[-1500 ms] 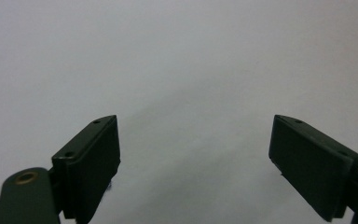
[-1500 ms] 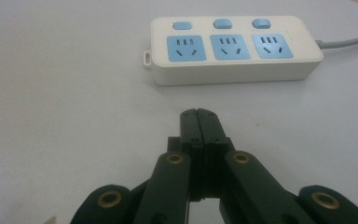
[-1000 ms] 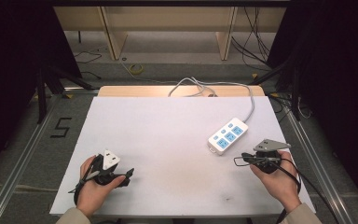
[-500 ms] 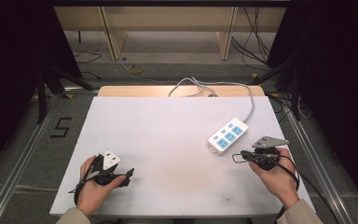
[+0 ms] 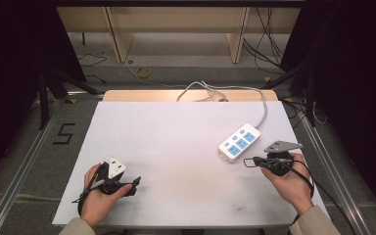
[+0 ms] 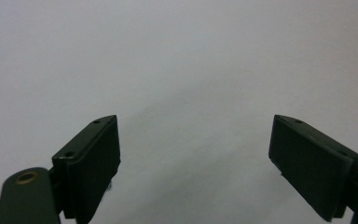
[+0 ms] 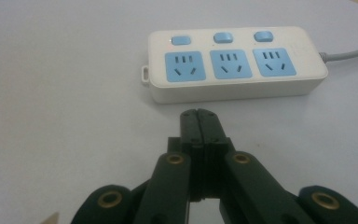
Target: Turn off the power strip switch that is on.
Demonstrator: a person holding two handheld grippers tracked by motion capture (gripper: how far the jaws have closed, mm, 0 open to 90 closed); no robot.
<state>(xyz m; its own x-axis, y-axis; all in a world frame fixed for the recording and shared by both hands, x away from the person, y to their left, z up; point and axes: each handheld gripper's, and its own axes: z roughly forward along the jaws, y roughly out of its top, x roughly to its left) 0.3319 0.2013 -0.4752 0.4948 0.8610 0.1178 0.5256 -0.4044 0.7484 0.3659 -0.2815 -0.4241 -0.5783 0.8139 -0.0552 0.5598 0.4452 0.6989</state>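
The power strip's [image 7: 235, 63] grey cable [image 7: 349, 52] runs off the right gripper view's edge; in the high view its socket holes are too small to make out.

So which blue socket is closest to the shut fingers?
The middle socket on the power strip. It sits straight ahead of the right gripper; the other two sockets lie off to either side.

The high view looks forward and down over the whole white table [image 5: 186, 147]. The right gripper view sits low, facing the power strip [image 7: 235, 63] just beyond its jaws, shared with the high view. The left gripper view looks closely at bare tabletop between its jaws
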